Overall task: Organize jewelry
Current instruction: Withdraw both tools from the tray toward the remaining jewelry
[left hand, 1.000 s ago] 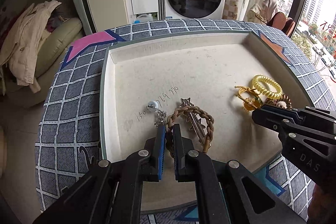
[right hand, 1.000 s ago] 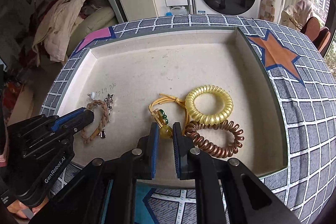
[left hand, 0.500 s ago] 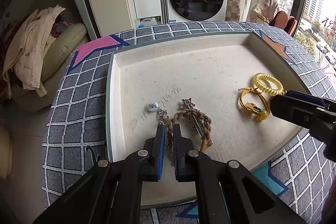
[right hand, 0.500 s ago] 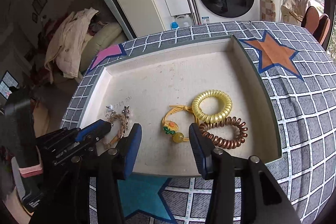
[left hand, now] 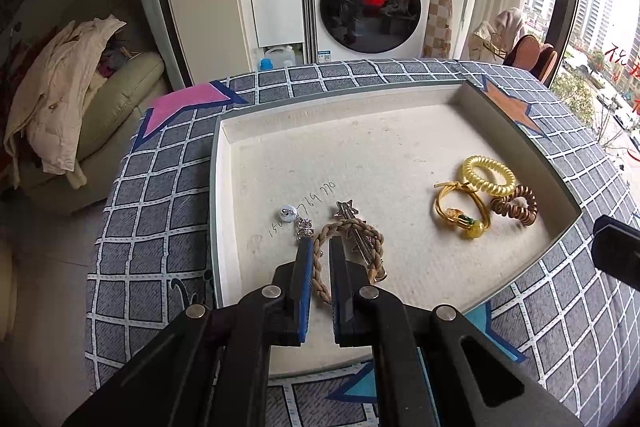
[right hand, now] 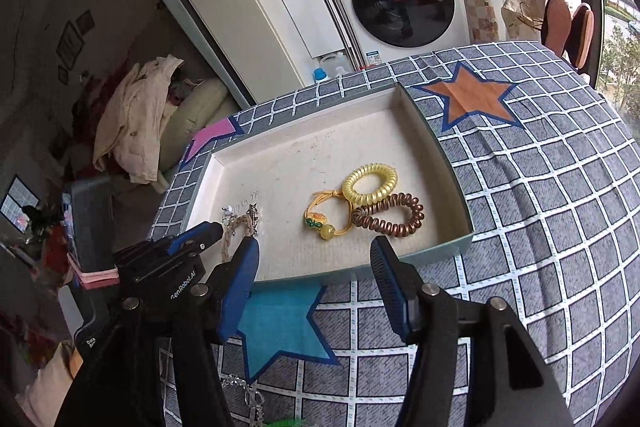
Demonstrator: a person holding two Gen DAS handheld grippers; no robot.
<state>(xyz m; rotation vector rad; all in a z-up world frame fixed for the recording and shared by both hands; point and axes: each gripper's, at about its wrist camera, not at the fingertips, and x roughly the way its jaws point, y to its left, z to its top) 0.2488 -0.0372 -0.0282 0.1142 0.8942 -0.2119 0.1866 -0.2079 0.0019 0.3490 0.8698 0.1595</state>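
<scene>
Left gripper (left hand: pixel 319 251) pinches the braided tan rope bracelet (left hand: pixel 347 243) lying in the tray (left hand: pixel 400 147) (near-left corner) — right gripper (right hand: pixel 314 259) spread wide, empty. Ribbed yellow coil tie (right hand: pixel 370 184) touches the coppery coil tie (right hand: pixel 387 220).

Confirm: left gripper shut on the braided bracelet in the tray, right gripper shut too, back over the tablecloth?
Not quite. The right gripper is open, jaws spread wide, as the right wrist view shows. The rest stands: the left gripper is shut on the braided bracelet in the tray, and the right one hangs over the tablecloth.
</scene>
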